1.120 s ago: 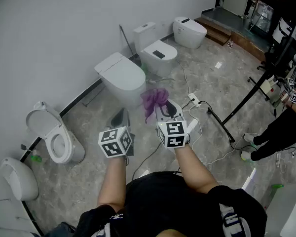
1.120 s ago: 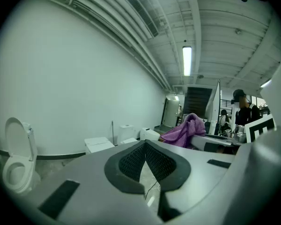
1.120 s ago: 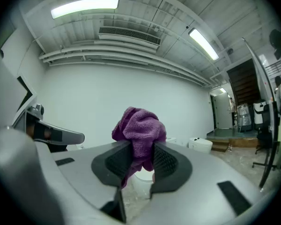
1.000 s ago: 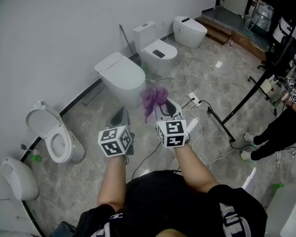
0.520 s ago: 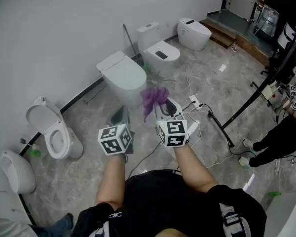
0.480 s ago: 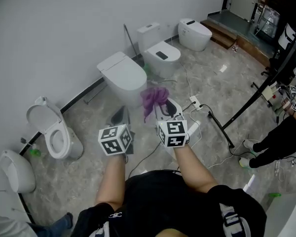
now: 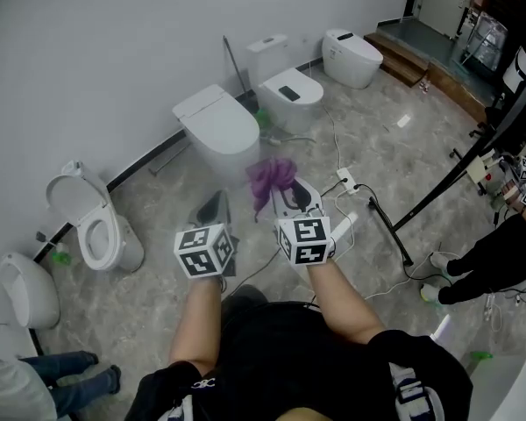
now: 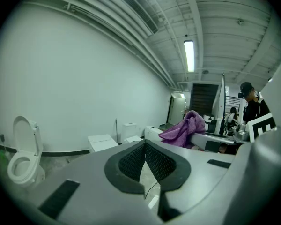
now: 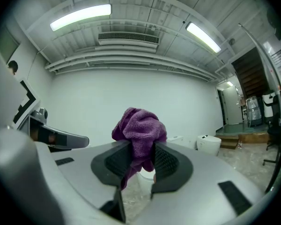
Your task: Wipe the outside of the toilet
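Right gripper [image 9: 141, 148] clamps cloth [image 9: 138, 125] between jaws; looks soft, light, floppy, so grip bunched middle. Left gripper [image 8: 144, 143] closed, empty. Toilet [image 7: 216, 128] ahead of jaws.

My pale grey plastic left tongs [image 8: 145, 159] and right tongs [image 9: 138, 162] have black ribbed pads [image 9: 166, 161]. Behind each sits a white cube with black square markers [image 7: 204, 251]. I wear a black short-sleeved shirt [image 7: 280, 358] with white print.

Bunched purple cloth [image 7: 272, 178], closed white toilet [image 7: 217, 130] beyond
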Action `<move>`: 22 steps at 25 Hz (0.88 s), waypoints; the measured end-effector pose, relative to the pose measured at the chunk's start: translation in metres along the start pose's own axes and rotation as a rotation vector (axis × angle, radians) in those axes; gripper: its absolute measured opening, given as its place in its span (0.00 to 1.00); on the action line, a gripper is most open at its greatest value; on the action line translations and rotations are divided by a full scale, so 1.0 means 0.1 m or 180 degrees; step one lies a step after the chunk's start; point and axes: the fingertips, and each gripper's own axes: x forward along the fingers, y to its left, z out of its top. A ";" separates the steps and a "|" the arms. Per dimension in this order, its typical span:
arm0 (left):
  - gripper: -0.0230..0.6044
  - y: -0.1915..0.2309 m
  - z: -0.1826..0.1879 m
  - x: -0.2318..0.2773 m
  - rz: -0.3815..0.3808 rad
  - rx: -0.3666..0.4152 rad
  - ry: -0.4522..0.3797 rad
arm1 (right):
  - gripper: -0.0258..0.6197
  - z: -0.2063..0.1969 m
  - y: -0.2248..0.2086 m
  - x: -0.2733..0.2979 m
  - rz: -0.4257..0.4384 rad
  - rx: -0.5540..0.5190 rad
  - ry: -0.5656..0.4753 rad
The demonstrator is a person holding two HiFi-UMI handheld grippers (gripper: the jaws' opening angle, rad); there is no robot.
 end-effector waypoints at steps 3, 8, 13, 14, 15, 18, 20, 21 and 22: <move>0.05 0.02 0.02 0.07 0.0018 -0.0001 0.0008 | 0.22 -0.01 -0.03 0.07 0.0008 0.0030 -0.0006; 0.05 0.14 0.03 0.27 0.0044 -0.0070 0.0030 | 0.22 -0.02 -0.10 0.30 0.0016 0.0036 0.0033; 0.05 0.35 0.05 0.59 0.0039 -0.0114 0.0027 | 0.22 -0.07 -0.14 0.66 0.0043 0.0031 0.0066; 0.05 0.40 0.06 0.67 0.0040 -0.0116 0.0027 | 0.22 -0.07 -0.16 0.75 0.0046 0.0024 0.0064; 0.05 0.45 0.09 0.76 0.0043 -0.0116 0.0031 | 0.22 -0.07 -0.18 0.85 0.0044 0.0018 0.0066; 0.05 0.61 0.18 1.01 0.0067 -0.0138 0.0049 | 0.22 -0.06 -0.25 1.18 0.0037 0.0039 0.0111; 0.05 0.73 0.28 1.20 0.0075 -0.0167 0.0043 | 0.23 -0.05 -0.29 1.41 0.0046 0.0029 0.0137; 0.05 0.80 0.33 1.31 0.0069 -0.0179 0.0040 | 0.23 -0.03 -0.30 1.54 0.0050 0.0008 0.0139; 0.05 0.87 0.38 1.43 0.0059 -0.0187 0.0042 | 0.23 -0.01 -0.31 1.67 0.0053 -0.0009 0.0137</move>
